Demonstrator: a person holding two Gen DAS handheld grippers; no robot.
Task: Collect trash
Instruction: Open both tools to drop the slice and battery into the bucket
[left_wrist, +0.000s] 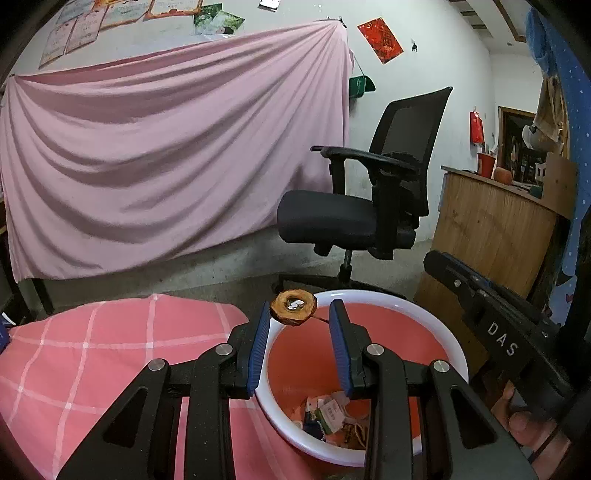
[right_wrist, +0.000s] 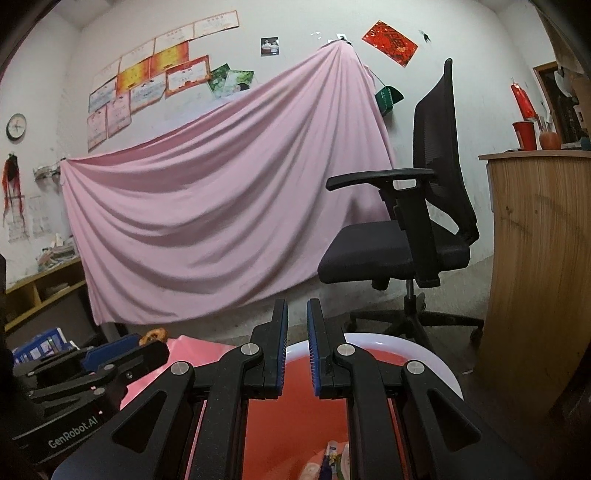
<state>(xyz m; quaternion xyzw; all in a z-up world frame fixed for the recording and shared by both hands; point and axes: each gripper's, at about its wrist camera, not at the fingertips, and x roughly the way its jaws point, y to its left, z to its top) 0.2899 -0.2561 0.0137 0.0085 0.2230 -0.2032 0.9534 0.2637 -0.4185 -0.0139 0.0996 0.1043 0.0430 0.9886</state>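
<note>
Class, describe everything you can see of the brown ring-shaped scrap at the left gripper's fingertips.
The brown ring-shaped scrap looks like a dried fruit slice or peel: a rough tan rim around a dark hollow with a pale fleck inside. It sits tilted between the tips of the left gripper, touching its blue-padded fingers, above the far rim of the red bin. A thin stem-like strand trails from it.

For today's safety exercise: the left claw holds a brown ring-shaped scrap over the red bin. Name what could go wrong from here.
1. The brown ring scrap sits at the very tips of the left claw, above the red bin's far rim, so on release it might strike the rim or fall outside.
2. The right claw hovers over the same bin; the two could bump.
</note>
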